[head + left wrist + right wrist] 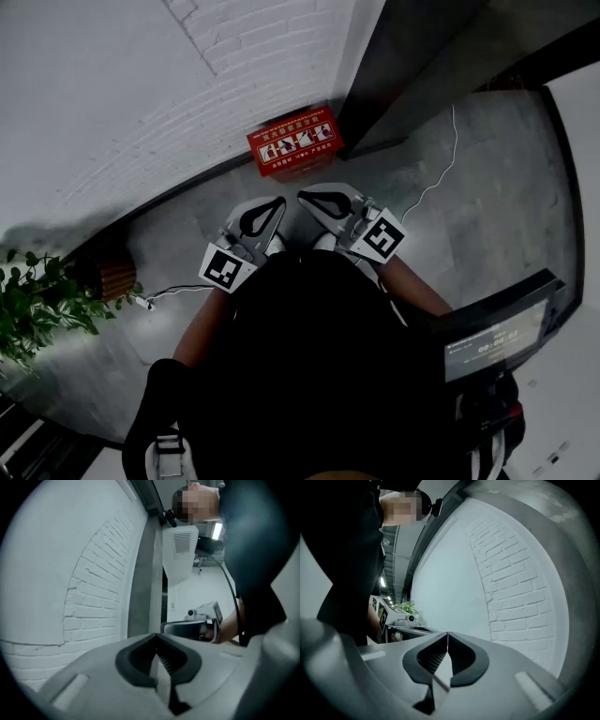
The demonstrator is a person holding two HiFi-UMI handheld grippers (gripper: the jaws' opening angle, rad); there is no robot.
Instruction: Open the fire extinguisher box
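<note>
The red fire extinguisher box (292,141) stands on the grey floor against the white brick wall, its lid with white pictograms facing up and closed. Both grippers are held up close to the person's chest, well short of the box. My left gripper (277,203) is shut and empty, its tips beside those of my right gripper (304,197), also shut and empty. In the left gripper view the jaws (156,635) meet at the tip, with the right gripper (199,626) behind. In the right gripper view the jaws (447,634) are also closed. Neither gripper view shows the box.
A dark pillar (403,66) rises just right of the box. A white cable (437,178) trails over the floor at the right. A potted plant (33,305) and a brown basket (114,277) stand at the left, a machine with a screen (495,342) at the lower right.
</note>
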